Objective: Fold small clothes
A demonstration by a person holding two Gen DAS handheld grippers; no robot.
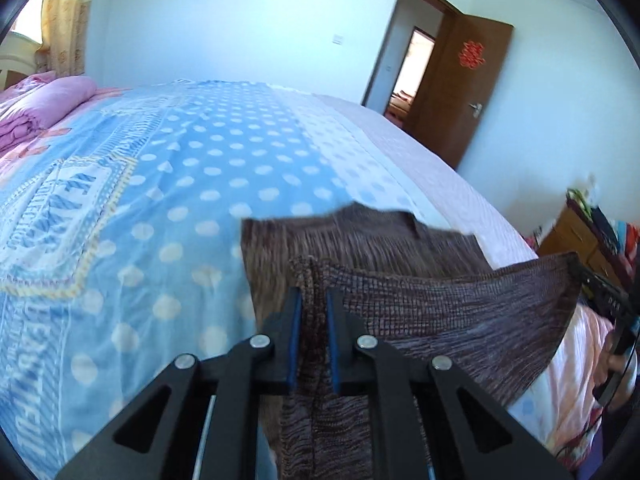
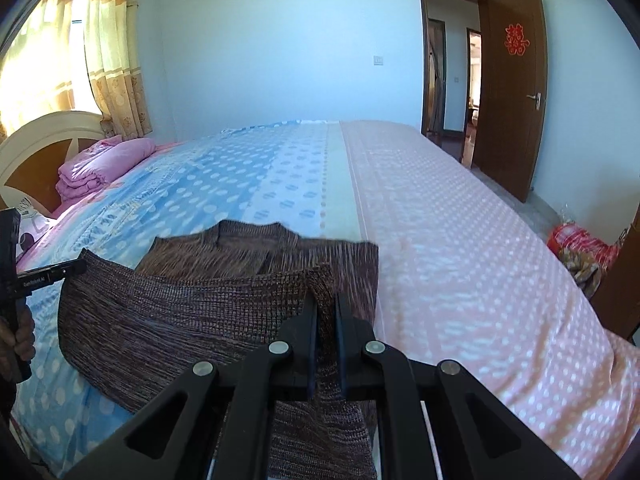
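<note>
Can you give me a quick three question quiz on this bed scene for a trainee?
1. True or false: the left gripper is shut on the brown knit garment.
2. The right gripper is: A) open above the bed, B) shut on the garment, C) shut on the pink quilt.
3. Fill in: the door is ____.

Key
1. True: a corner of the knit is bunched between its pads.
2. B: it pinches the other near corner, and the edge between the two grippers is raised off the bed. The folded pink quilt lies by the headboard, untouched.
3. Open.
</note>
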